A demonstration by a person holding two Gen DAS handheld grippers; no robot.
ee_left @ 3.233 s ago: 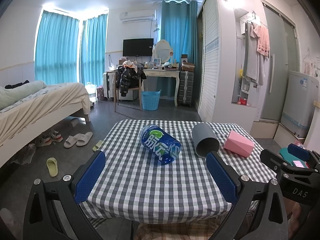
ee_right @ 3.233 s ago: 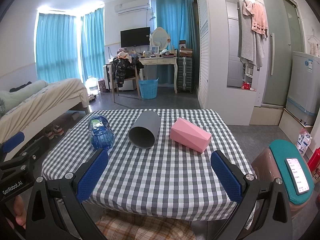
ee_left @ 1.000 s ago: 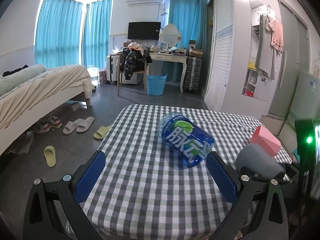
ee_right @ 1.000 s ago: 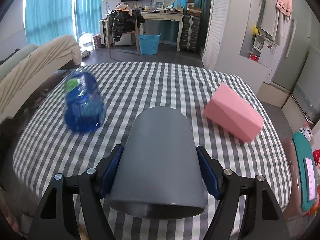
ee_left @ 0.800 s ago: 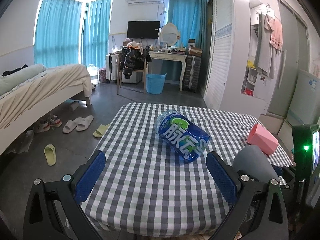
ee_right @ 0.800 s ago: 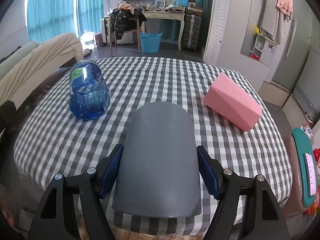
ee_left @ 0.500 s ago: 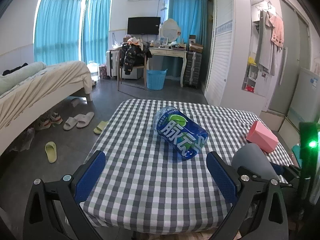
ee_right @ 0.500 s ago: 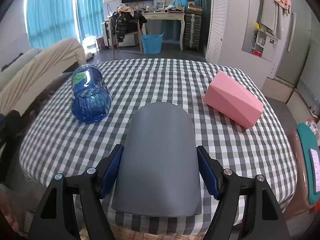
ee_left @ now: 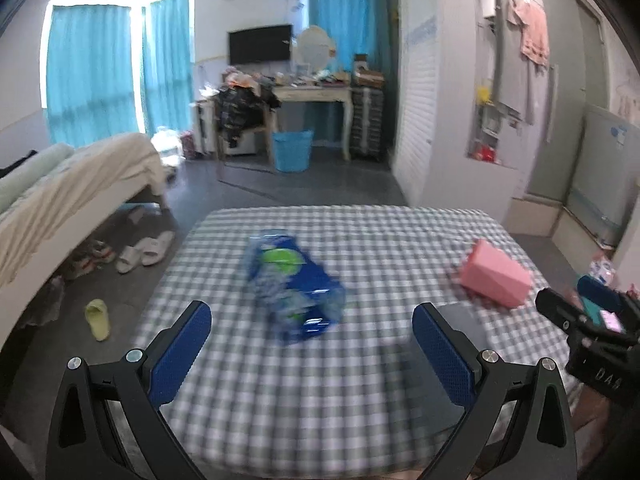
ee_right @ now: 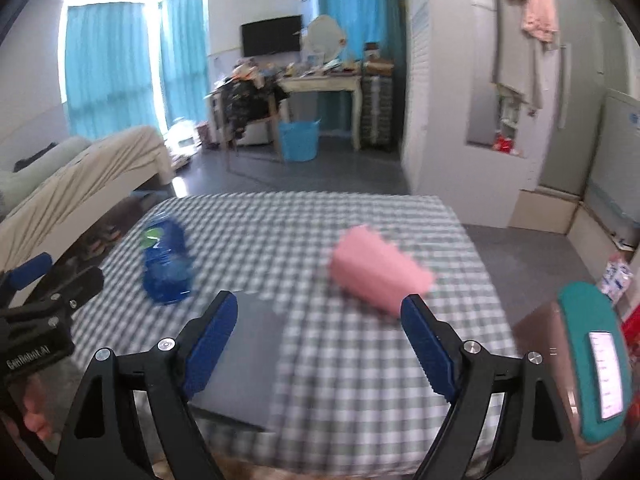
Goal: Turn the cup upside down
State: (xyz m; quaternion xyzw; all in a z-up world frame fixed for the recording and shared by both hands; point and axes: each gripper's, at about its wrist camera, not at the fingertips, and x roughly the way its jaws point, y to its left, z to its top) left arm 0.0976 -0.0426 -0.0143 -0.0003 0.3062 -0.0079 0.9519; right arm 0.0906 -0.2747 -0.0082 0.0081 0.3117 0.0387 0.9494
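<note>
Cup (ee_right: 244, 354) is out of the right gripper (ee_right: 318, 340) now. Half a second ago those blue pads were clamped on its grey sides; now the jaws are spread wide with nothing between them, and the cup sits on the checked tablecloth (ee_right: 360, 372) near the front edge, partly behind the left-hand finger (ee_right: 210, 344). Too blurry to say for sure which way up it stands. The whole right view has backed off too, so more of the room shows than before.

Left wrist view only catches a sliver of the cup (ee_left: 460, 322), peeking out behind its own right-hand finger (ee_left: 440, 356). It does show the right gripper's black body from the side at the far right. Right view returns the favour: left gripper body and a bit of the hand (ee_right: 34, 412) holding it, low on the left.

Left gripper (ee_left: 312, 354) hovers low over the near table edge, jaws wide apart, holding nothing. Blue bottle (ee_left: 294, 292) lies on its side mid-table, pink box (ee_left: 494, 280) off to the right, both smeared by motion blur
</note>
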